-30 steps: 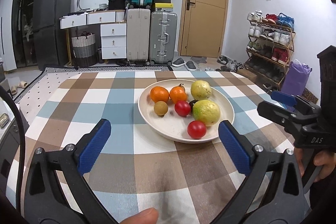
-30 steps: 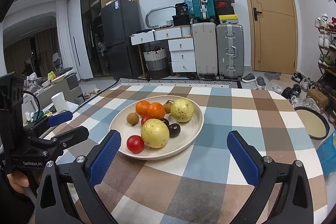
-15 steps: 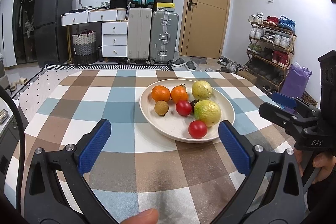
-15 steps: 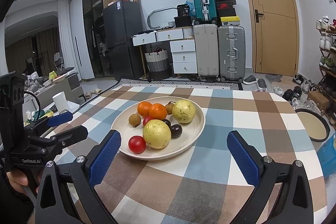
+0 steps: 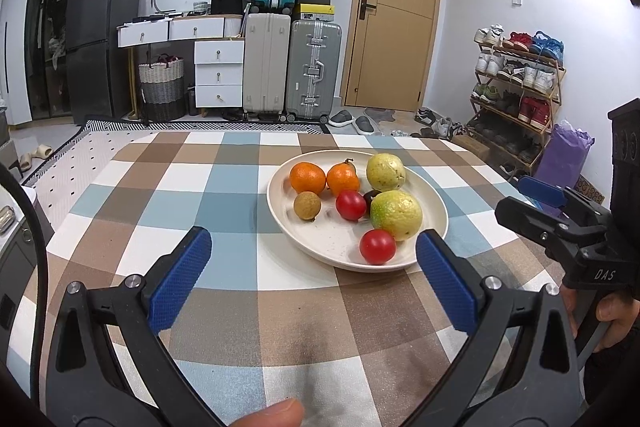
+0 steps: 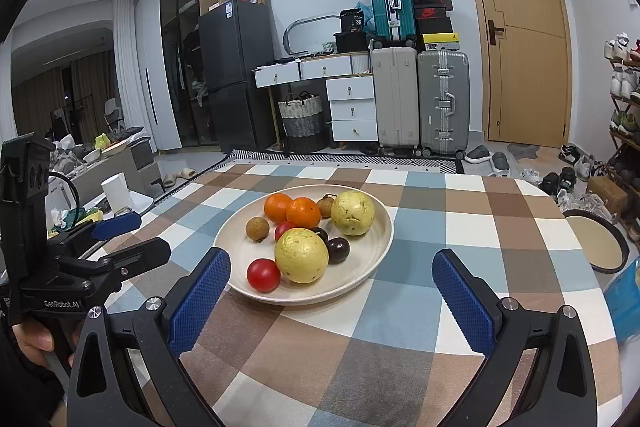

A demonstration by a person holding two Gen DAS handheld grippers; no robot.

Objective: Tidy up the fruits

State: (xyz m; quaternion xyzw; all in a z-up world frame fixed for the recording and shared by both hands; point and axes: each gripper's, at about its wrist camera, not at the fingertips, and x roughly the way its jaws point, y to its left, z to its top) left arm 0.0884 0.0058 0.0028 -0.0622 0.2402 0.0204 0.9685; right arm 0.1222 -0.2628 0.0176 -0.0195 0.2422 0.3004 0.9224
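A cream plate [image 5: 434, 201] [image 6: 382, 227] on the checked tablecloth holds two oranges [image 5: 307, 178], two yellow-green guavas [image 5: 396, 215] [image 6: 301, 255], two red tomatoes [image 5: 377, 247] [image 6: 263, 275], a brown longan [image 5: 307, 205] and dark plums [image 6: 337, 250]. My left gripper [image 5: 314, 269] is open and empty, just short of the plate's near rim. My right gripper [image 6: 332, 285] is open and empty, also at the near rim. Each gripper shows in the other's view, the right one [image 5: 560, 215] and the left one [image 6: 116, 239].
The checked tablecloth [image 5: 192, 187] covers the table. A dark round tray [image 6: 596, 241] and a blue bag [image 6: 626, 291] lie off the table's right edge. Suitcases [image 5: 312, 67], drawers and a shoe rack [image 5: 516, 95] stand beyond.
Both views have shifted only slightly; the plate sits a touch closer and lower in the frames. Both grippers stay open and empty.
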